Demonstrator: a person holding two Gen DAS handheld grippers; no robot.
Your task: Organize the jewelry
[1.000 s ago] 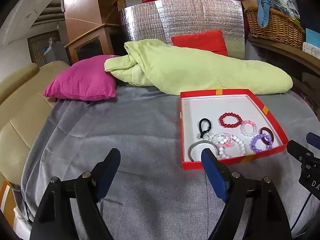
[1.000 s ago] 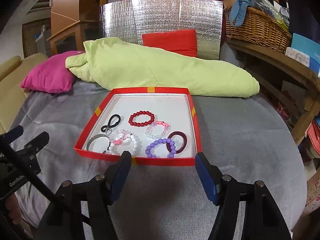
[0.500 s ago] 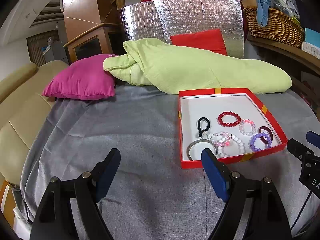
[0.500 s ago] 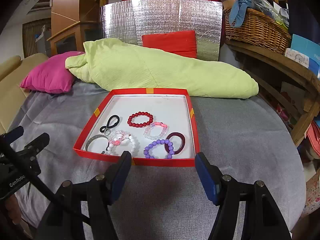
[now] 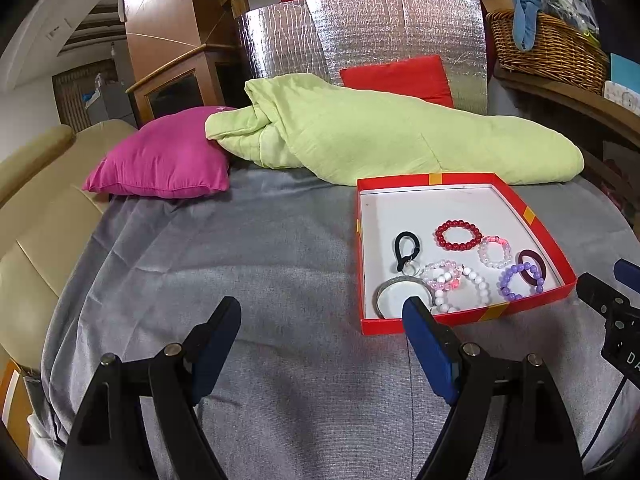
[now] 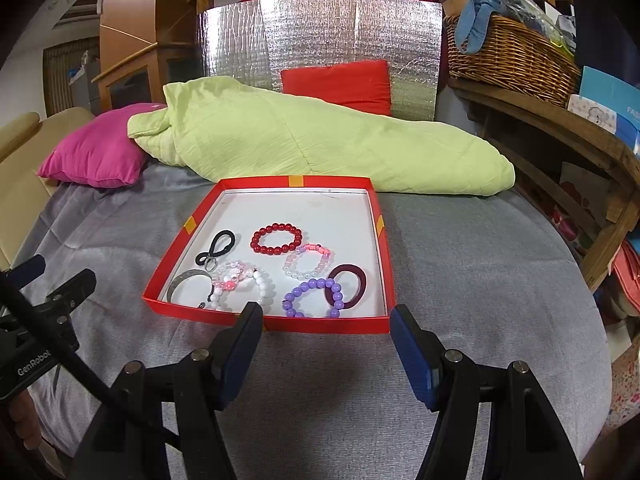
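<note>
A shallow red box with a white floor [image 6: 382,236] [image 5: 528,216] lies on the grey bed cover. In it lie a red bead bracelet [image 6: 276,239] [image 5: 458,235], a black hair tie [image 6: 216,245], a silver bangle [image 6: 186,282], a white bead bracelet [image 6: 260,286], a pale pink bead bracelet [image 6: 307,261], a purple bead bracelet [image 6: 312,298] [image 5: 520,282] and a maroon ring [image 6: 347,283]. My right gripper [image 6: 326,340] is open and empty just before the box's near edge. My left gripper [image 5: 320,336] is open and empty, left of the box.
A light green quilt [image 6: 304,144] lies behind the box, with a magenta pillow [image 6: 94,152] to its left and a red pillow [image 6: 340,84] against a silver foil panel. A wicker basket [image 6: 508,56] stands on a wooden shelf at the right. A beige sofa [image 5: 36,208] is at the left.
Both grippers have drawn back slightly from the box and stay open. The jewelry has not moved.
</note>
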